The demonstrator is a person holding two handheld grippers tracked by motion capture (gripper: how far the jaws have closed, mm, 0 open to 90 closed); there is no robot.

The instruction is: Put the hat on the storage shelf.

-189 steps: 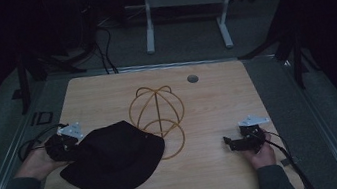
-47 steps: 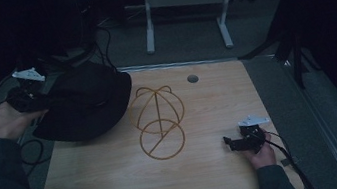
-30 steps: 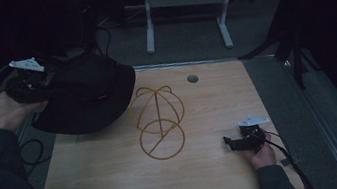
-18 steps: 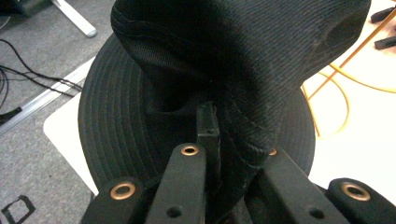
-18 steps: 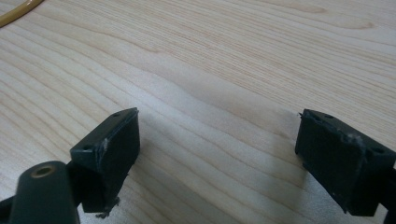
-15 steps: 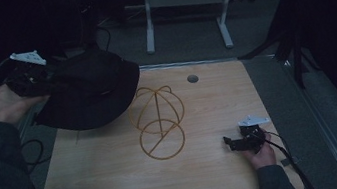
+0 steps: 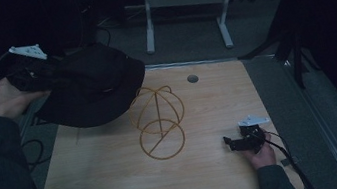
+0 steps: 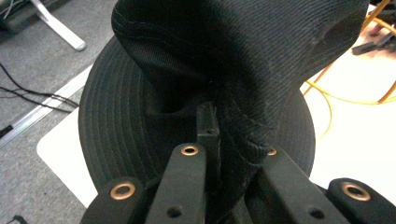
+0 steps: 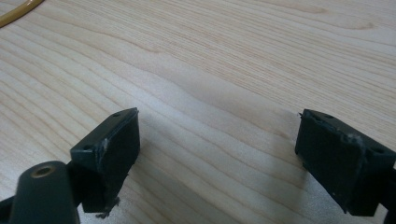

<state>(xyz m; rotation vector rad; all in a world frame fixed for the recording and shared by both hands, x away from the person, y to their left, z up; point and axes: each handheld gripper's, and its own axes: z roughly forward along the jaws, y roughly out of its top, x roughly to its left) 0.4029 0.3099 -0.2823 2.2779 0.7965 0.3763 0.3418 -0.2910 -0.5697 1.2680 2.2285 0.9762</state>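
Left gripper (image 8: 212, 140): clenched on the crown fabric of the black bucket hat (image 7: 92, 85) — held up in the air over the worktop's far-left corner.
Hat: brim hanging open, partly over the worktop (image 7: 119, 182), just beside the wire stand.
Wire stand (image 7: 159, 121): yellow, dome-shaped, upright at the worktop's middle.
Right gripper (image 9: 217, 154): released — jaws wide apart, low over bare wood near the right edge.

Hat (image 8: 233, 60) fabric hides left gripper (image 8: 219, 140) jaws' tips.
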